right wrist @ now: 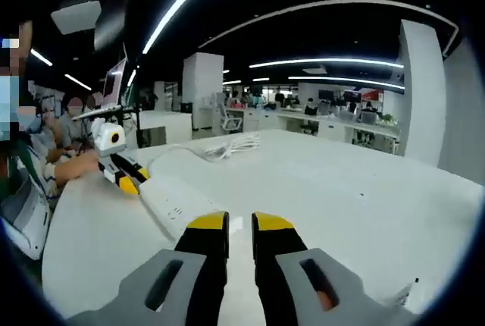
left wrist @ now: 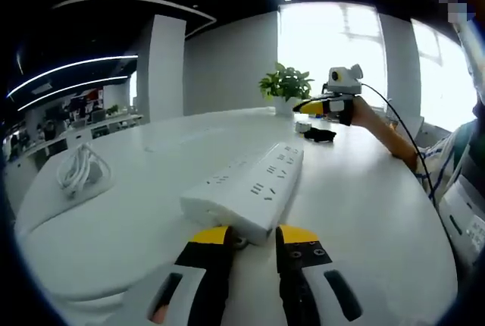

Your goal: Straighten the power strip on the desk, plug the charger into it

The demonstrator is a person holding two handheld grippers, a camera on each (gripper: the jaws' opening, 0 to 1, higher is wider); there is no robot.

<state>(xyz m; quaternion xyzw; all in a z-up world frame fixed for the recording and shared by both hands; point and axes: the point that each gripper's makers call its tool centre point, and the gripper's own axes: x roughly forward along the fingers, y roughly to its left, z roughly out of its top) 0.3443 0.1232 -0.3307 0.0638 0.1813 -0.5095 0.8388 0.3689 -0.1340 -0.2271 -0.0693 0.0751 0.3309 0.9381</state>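
Power strip (left wrist: 248, 187): white, long, lying flat on the white desk (left wrist: 364, 212), running at a slant away from the left gripper's camera. Several rows of sockets face up. Its near end sits right at the tips of the left gripper (left wrist: 252, 235), between or just in front of the two yellow-tipped jaws. The jaws stand a little apart, with a narrow gap; cannot tell whether they actually pinch the strip's end or only touch it.

Right gripper view: same power strip (right wrist: 176, 203) seen from the other end, stretching leftward toward the left gripper (right wrist: 135, 182), whose yellow tips meet the strip's far end. A person's hand (right wrist: 82, 163) holds that gripper.

Right gripper (right wrist: 240, 226): jaws nearly together, a thin slot between them, nothing held. It hovers over bare desk (right wrist: 364, 212) just beside the strip's near end.

Left gripper view, far side of the desk: the right gripper (left wrist: 311, 105) held by a hand (left wrist: 362, 111), a black cable trailing from it along the arm. Just beneath it, a small dark object (left wrist: 319, 135) lies on the desk; too small to say if it is the charger.

Coiled white cord (left wrist: 78, 169) lies on the desk, well apart from the strip. A potted green plant (left wrist: 286, 86) stands at the desk's far edge. Office desks and people in the background.
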